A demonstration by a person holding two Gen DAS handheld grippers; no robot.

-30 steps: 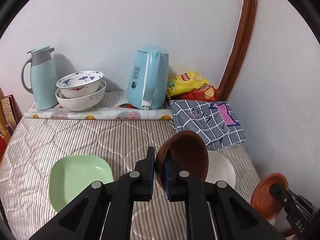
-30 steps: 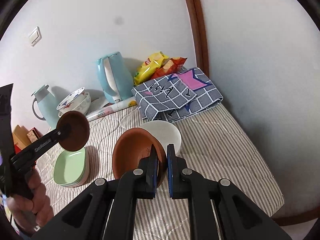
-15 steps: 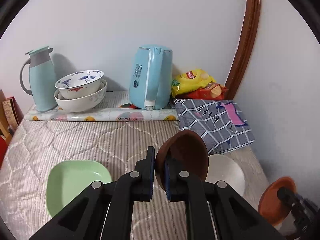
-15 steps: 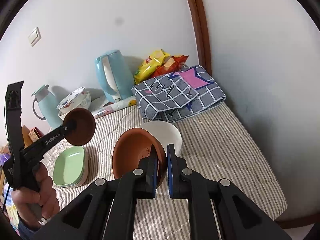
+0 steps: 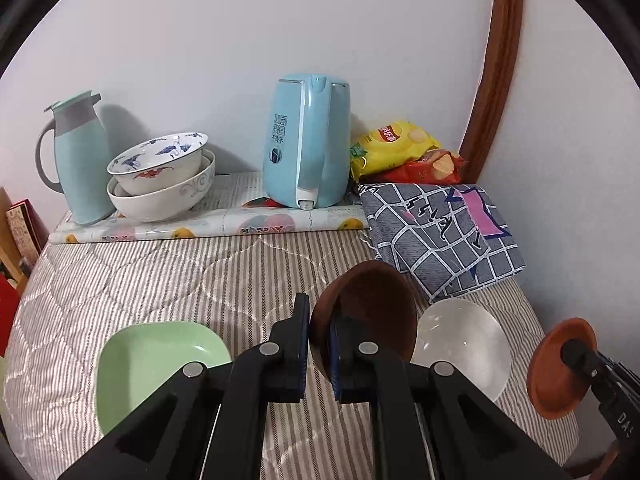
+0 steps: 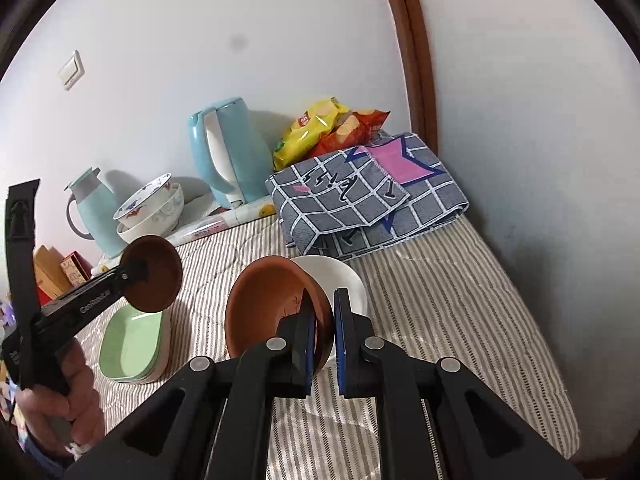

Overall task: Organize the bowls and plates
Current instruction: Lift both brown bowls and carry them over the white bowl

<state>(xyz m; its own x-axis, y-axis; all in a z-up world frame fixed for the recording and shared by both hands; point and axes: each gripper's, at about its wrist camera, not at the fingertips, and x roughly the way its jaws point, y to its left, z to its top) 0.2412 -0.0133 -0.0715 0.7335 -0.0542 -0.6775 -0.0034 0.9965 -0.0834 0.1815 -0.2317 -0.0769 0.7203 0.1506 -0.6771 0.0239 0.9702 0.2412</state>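
The left gripper (image 5: 319, 334) pinches a dark brown bowl (image 5: 368, 312) aloft; the right gripper (image 6: 322, 320) pinches a terracotta bowl (image 6: 272, 308) aloft. Below, a white bowl (image 5: 464, 344) and green plates (image 6: 134, 344) lie unsorted. Beyond the fingers, two porcelain bowls (image 5: 160, 176) already sit nested.

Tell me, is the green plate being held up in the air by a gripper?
No, the green plate lies flat on the striped bedcover, with no gripper touching it.
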